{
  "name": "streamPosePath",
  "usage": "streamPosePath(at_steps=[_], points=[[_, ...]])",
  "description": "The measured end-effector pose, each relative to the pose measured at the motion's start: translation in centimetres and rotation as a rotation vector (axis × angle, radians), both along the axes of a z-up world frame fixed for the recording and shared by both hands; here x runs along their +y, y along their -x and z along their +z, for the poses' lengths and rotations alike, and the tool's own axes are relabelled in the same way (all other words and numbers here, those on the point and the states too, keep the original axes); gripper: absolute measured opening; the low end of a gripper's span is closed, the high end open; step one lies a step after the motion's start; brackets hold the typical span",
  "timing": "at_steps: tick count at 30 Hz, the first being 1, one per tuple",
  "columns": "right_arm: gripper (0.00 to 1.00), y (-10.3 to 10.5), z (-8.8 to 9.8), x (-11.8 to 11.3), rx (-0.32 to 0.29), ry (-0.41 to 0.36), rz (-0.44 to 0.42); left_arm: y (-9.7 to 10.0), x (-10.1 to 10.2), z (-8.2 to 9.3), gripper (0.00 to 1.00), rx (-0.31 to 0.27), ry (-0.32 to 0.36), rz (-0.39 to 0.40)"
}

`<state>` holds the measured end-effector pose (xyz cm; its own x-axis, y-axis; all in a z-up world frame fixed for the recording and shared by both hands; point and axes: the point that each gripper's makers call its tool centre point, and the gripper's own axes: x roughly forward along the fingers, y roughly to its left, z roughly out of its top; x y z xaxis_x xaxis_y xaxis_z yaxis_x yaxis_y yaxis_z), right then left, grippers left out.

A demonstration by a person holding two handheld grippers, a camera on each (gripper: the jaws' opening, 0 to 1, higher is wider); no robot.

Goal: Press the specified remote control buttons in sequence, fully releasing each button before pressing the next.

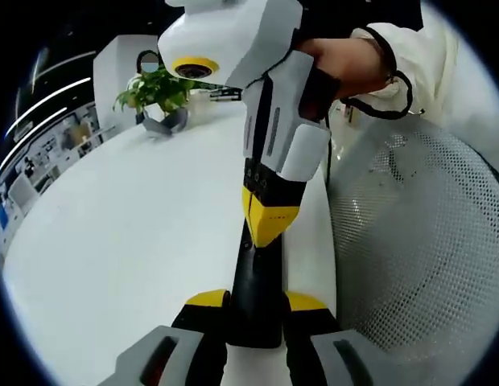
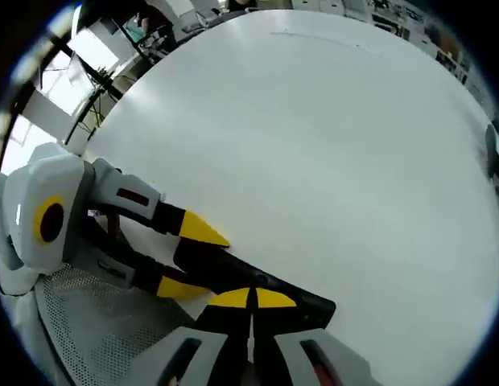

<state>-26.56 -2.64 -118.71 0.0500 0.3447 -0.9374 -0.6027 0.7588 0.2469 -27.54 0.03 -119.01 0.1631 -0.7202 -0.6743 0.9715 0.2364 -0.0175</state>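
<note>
Yellow-tipped jaws of the left gripper (image 1: 256, 310) sit nearest in the left gripper view, clamped on the near end of a long, slim black remote control (image 1: 256, 297) that runs straight ahead from them. Right gripper (image 1: 267, 219) comes down onto the remote's far half from above, its yellow tips drawn together into one blunt point, a hand (image 1: 346, 68) behind it. Round white table (image 1: 137, 233) lies left of the jaws, white mesh chair back (image 1: 418, 249) to their right, a green potted plant (image 1: 157, 90) far ahead.

Right gripper view: right gripper (image 2: 251, 299) closed tip to tip, resting on or just over the remote (image 2: 257, 283); actual contact is hard to judge from here. Left gripper (image 2: 193, 257) enters from the left, one jaw either side of the remote's other end.

Step in hand, by my reading: a button press with the closed tips, remote steadied by the other gripper. Button faces are not legible. Next calls for a clean lift off the key, then a short shift along the body before pressing again.
</note>
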Motion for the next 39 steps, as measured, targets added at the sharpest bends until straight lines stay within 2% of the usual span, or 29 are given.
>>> streamPosePath(at_steps=[4, 8, 15, 19, 21, 22, 26, 36, 39], points=[[0.00, 0.0, 0.0, 0.0, -0.046, 0.026, 0.020, 0.0, 0.4, 0.0, 0.25, 0.005, -0.006, 0.004], [0.00, 0.1, 0.0, -0.1, -0.051, 0.025, -0.003, 0.1, 0.5, 0.0, 0.26, 0.003, -0.003, 0.007], [0.00, 0.1, 0.2, -0.2, -0.042, -0.005, -0.032, 0.1, 0.5, 0.0, 0.25, 0.002, 0.000, 0.006], [0.00, 0.3, 0.4, -0.2, -0.003, -0.057, -0.046, 0.1, 0.4, 0.1, 0.25, -0.001, -0.001, 0.005], [0.00, 0.3, 0.4, -0.2, -0.011, -0.060, -0.020, 0.1, 0.4, 0.0, 0.25, -0.002, 0.000, 0.005], [0.00, 0.2, 0.5, -0.2, -0.034, -0.060, -0.012, 0.1, 0.4, 0.0, 0.25, -0.002, 0.002, 0.005], [0.00, 0.1, 1.3, -0.2, -0.041, -0.068, -0.023, 0.2, 0.4, 0.0, 0.25, -0.004, 0.001, -0.005], [0.00, 1.1, 0.0, -0.2, 0.008, -0.032, 0.004, 0.2, 0.3, 0.0, 0.24, -0.005, -0.007, -0.014], [0.00, 1.0, 0.5, -0.2, 0.005, -0.022, 0.016, 0.2, 0.3, 0.0, 0.25, -0.004, -0.007, -0.014]])
